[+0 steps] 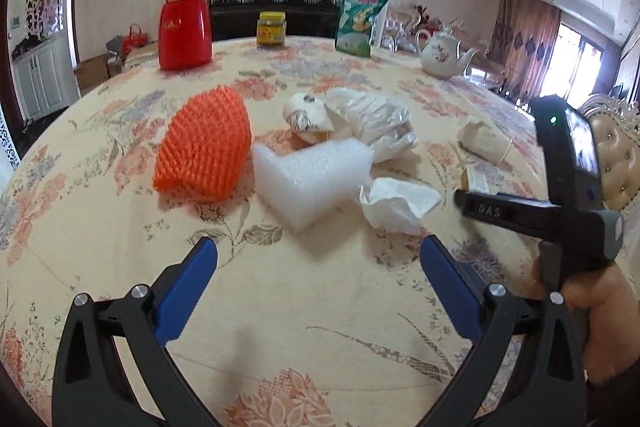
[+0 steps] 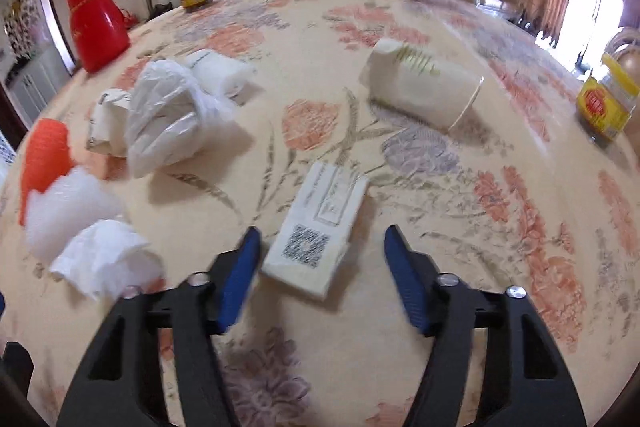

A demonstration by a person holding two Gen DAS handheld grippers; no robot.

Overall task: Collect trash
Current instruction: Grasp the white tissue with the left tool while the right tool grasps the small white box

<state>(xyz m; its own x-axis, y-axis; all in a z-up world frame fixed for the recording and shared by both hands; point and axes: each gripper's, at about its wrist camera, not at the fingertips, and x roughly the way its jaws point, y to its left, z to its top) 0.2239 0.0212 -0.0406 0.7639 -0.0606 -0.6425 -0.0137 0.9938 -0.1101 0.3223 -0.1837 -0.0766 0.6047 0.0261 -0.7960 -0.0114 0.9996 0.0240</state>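
Note:
Trash lies on a floral tablecloth. In the left wrist view: an orange foam net, a white foam piece, a crumpled tissue, a clear plastic bag and crumpled paper. My left gripper is open and empty, short of the foam. The right gripper body is at the right. In the right wrist view, my right gripper is open, its fingers either side of a small white box with a QR code. A paper cup lies on its side beyond.
At the far table edge stand a red flask, a yellow-lidded jar, a green snack bag and a floral teapot. Another yellow jar stands at the right in the right wrist view. A padded chair is beyond the table.

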